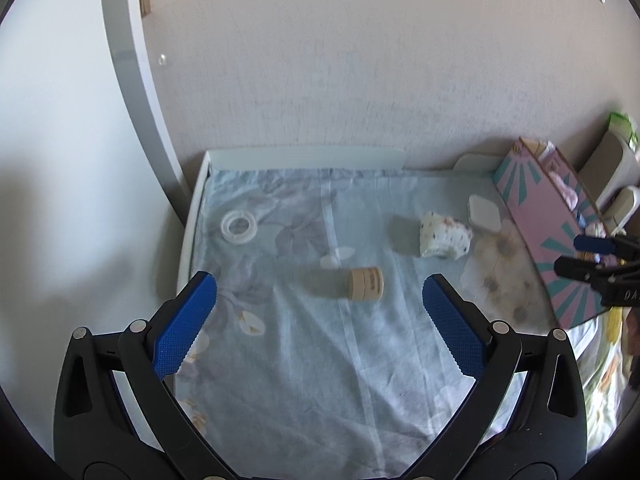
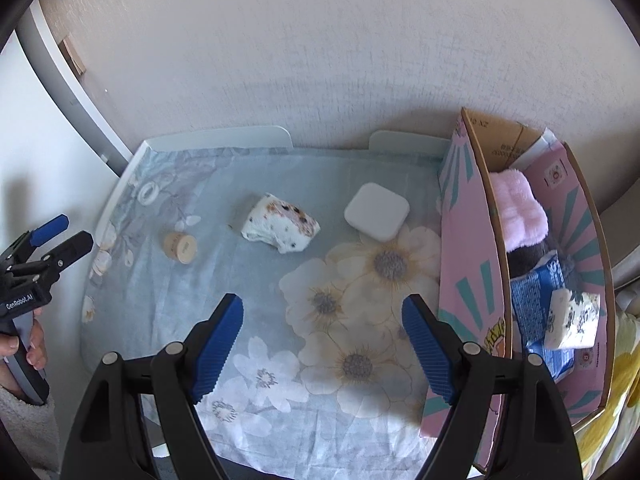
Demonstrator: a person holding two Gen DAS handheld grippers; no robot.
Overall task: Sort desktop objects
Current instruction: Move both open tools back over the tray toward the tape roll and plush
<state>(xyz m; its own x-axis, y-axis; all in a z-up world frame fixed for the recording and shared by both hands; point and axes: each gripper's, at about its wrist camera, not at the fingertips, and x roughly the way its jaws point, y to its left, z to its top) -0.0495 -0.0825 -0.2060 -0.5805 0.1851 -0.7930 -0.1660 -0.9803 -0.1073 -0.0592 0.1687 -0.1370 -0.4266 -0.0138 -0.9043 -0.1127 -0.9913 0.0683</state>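
On the floral cloth lie a small wooden cylinder (image 1: 366, 284) (image 2: 181, 247), a spotted tissue pack (image 1: 444, 235) (image 2: 280, 226), a white square case (image 1: 485, 213) (image 2: 377, 211) and a clear tape ring (image 1: 239, 226) (image 2: 149, 192). My left gripper (image 1: 320, 312) is open and empty, hovering above the cloth just short of the cylinder. It also shows in the right wrist view (image 2: 70, 232). My right gripper (image 2: 322, 340) is open and empty above the flower print, next to the pink box (image 2: 468, 264). It also shows in the left wrist view (image 1: 584, 258).
The pink cardboard box (image 1: 536, 216) stands at the right and holds a pink fluffy item (image 2: 518, 208), a blue packet (image 2: 536, 304) and another tissue pack (image 2: 572, 320). A white raised rim (image 1: 304, 158) and the wall bound the far side.
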